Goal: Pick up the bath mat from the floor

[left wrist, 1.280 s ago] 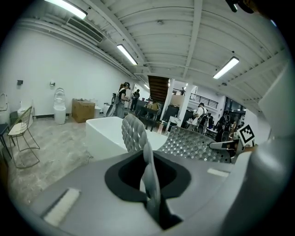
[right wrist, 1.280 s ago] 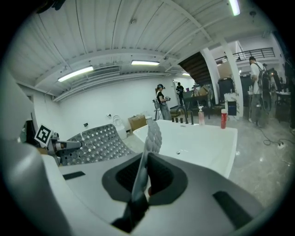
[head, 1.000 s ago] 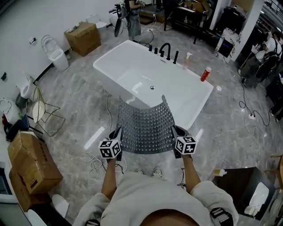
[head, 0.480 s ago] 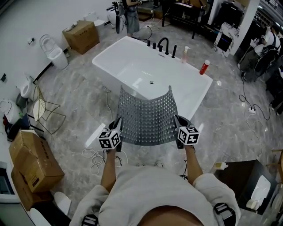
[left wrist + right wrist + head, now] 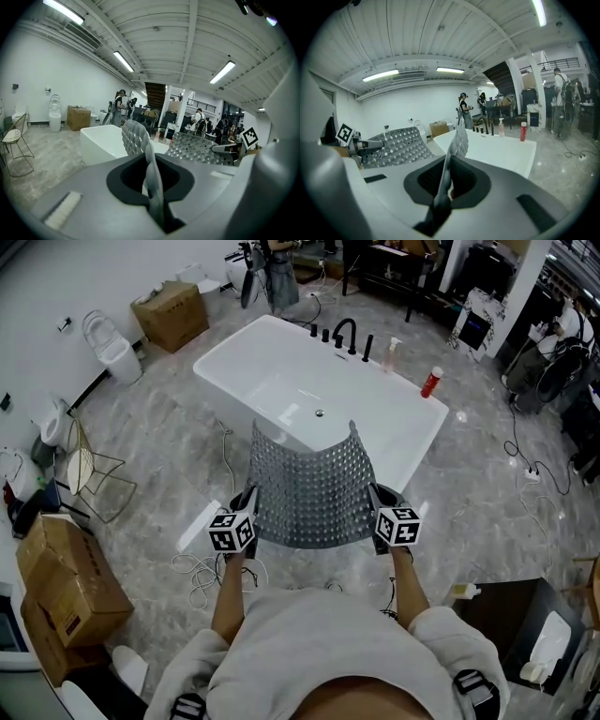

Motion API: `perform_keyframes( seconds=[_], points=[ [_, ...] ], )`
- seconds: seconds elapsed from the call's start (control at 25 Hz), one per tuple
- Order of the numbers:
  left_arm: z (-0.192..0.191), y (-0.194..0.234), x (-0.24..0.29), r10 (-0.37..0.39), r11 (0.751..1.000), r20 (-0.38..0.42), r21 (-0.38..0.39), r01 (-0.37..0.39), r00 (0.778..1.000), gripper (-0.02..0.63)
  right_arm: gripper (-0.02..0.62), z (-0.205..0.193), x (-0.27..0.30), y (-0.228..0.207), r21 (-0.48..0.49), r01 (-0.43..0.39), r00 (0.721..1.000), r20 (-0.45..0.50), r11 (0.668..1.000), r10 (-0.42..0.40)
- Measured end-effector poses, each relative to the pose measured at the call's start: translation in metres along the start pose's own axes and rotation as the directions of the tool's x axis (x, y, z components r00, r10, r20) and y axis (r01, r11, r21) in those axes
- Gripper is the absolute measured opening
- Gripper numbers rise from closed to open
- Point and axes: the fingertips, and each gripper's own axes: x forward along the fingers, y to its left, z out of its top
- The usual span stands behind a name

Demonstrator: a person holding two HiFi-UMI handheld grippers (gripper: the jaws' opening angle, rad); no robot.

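Grey bath mat [image 5: 312, 488] — lengthwise toward bathtub [image 5: 281, 390]

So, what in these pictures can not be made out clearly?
- Part of the floor: head view, the lifted bath mat covers it.
- Print on the red bottle: head view, too small.
- Near rim of the bathtub: head view, partly behind the mat.

A white freestanding bathtub [image 5: 272, 381] stands on a grey marble floor [image 5: 169, 437], with black taps [image 5: 349, 337] and a red bottle [image 5: 431, 383] on its far rim. A wire chair [image 5: 98, 486], a toilet [image 5: 112, 351] and a cardboard box [image 5: 173, 317] stand towards the left wall.
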Motion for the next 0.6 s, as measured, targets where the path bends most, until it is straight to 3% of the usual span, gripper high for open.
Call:
perform_keyframes(
  seconds=[0.6],
  points=[
    [-0.0032, 0.0003, 0.0030, -0.001, 1.000, -0.002, -0.016, 0.001, 1.000, 0.023, 0.025, -0.0026, 0.0057, -0.0006, 0.012, 0.000, 1.000, -0.007, 1.000, 0.000]
  ],
)
